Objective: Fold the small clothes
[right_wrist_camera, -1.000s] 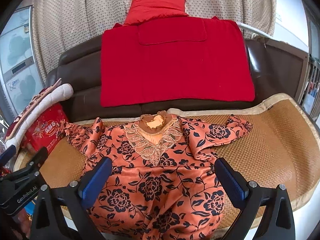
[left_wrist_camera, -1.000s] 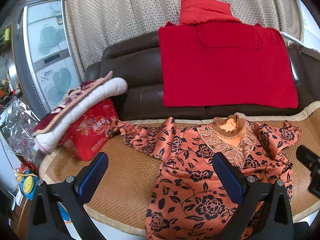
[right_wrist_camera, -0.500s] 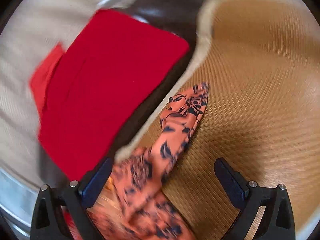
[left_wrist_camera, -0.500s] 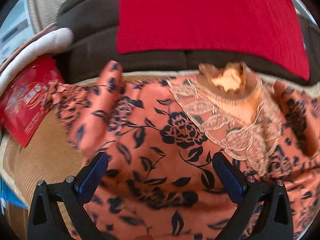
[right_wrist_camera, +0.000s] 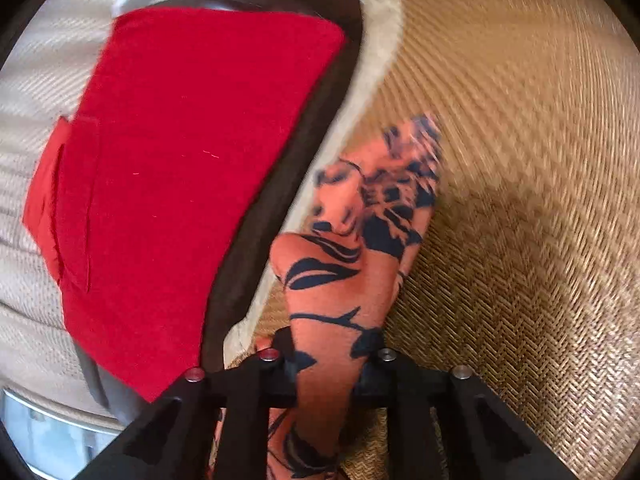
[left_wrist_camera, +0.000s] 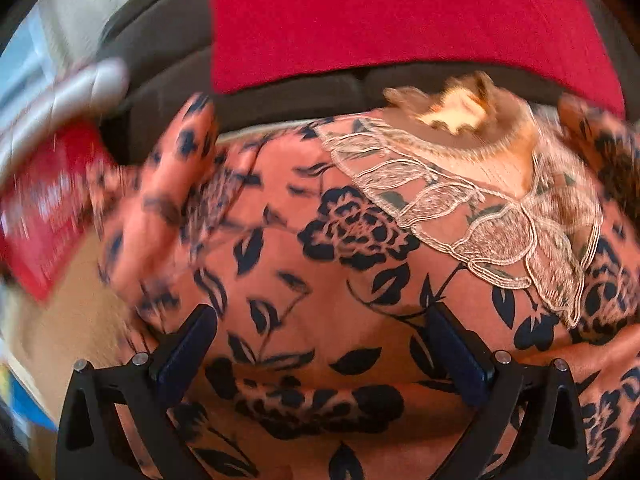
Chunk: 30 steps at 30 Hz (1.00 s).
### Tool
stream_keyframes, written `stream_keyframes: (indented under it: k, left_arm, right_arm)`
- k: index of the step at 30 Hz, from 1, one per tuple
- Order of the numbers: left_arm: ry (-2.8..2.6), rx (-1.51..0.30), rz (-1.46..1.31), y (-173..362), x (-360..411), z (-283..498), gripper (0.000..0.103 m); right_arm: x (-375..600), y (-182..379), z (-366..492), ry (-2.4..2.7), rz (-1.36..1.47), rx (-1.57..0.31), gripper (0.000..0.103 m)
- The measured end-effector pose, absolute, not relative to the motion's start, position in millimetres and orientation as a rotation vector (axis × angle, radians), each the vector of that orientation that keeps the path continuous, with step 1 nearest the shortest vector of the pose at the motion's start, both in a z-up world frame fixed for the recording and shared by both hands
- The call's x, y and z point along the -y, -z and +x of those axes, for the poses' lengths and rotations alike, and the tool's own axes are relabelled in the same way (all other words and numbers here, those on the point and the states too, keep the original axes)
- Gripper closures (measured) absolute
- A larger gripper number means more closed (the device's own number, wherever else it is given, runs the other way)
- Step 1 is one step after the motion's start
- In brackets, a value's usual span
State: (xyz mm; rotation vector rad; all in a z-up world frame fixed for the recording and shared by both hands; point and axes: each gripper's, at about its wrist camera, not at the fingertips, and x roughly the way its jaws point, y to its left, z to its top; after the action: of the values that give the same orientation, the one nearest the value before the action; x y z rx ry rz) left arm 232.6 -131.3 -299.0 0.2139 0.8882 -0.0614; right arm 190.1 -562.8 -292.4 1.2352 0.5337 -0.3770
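An orange blouse (left_wrist_camera: 360, 240) with black flowers and a lace collar (left_wrist_camera: 480, 208) lies spread on a woven mat (left_wrist_camera: 72, 328). My left gripper (left_wrist_camera: 320, 320) hovers low over its chest, jaws wide open, nothing pinched between them. In the right wrist view the camera is rolled sideways. My right gripper (right_wrist_camera: 328, 360) has the blouse's right sleeve (right_wrist_camera: 352, 248) between its fingers. Its jaws are closing and pinch the fabric near the shoulder end. The cuff trails away across the mat (right_wrist_camera: 520, 160).
A red blanket (left_wrist_camera: 400, 20) hangs over the brown sofa back (left_wrist_camera: 168, 80) behind the mat. A red package (left_wrist_camera: 44, 216) and a rolled pale quilt (left_wrist_camera: 68, 92) sit at the mat's left end. Bare mat lies beyond the right sleeve.
Both grippers dropped towards the blouse. The left now hangs just over its chest. The right rolled sideways, swung to the right sleeve and its jaws went from wide to pinched on it.
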Motion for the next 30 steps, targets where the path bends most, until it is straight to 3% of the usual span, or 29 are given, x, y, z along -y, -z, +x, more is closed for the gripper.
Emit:
stream_keyframes:
  k: [7,14,17,18,19,26,30]
  left_arm:
    - [0.148,-1.045,0.204,284.7,123.4,244.4,0.0]
    - [-0.104,-0.716,-0.048,208.1,27.9,233.5,0.0]
    - [-0.196,-0.71,-0.185,205.1,-12.6,230.4,0.0]
    - [-0.206,-0.711,-0.211,205.1,-18.5,230.9,0.0]
    - [-0.215,-0.711,-0.231,207.8,-28.0,235.9,0.0]
    - [-0.179,-0.683,-0.204,204.8,-15.3,236.8,0.0]
    - [-0.064,-0.676,-0.152,203.8,18.8,240.9,0.0]
  right_arm:
    - [484.4,184.8,207.4,0.164,0.883,-0.333,0.09]
    - [330.4,151.1,263.7,-0.275,0.687,-0.434,0.086]
    - [268.6,166.4,291.1,-0.427,0.626,-0.587,0.064]
    - [257.4,169.8,294.8,-0.444,0.606,-0.619,0.041]
    - [246.9,173.7,296.3,-0.463,0.592,-0.634,0.028]
    - [271.0,163.7,260.6,-0.444,0.627,-0.543,0.027]
    - [323.0,185.4,261.5,-0.271,0.709,-0.633,0.027]
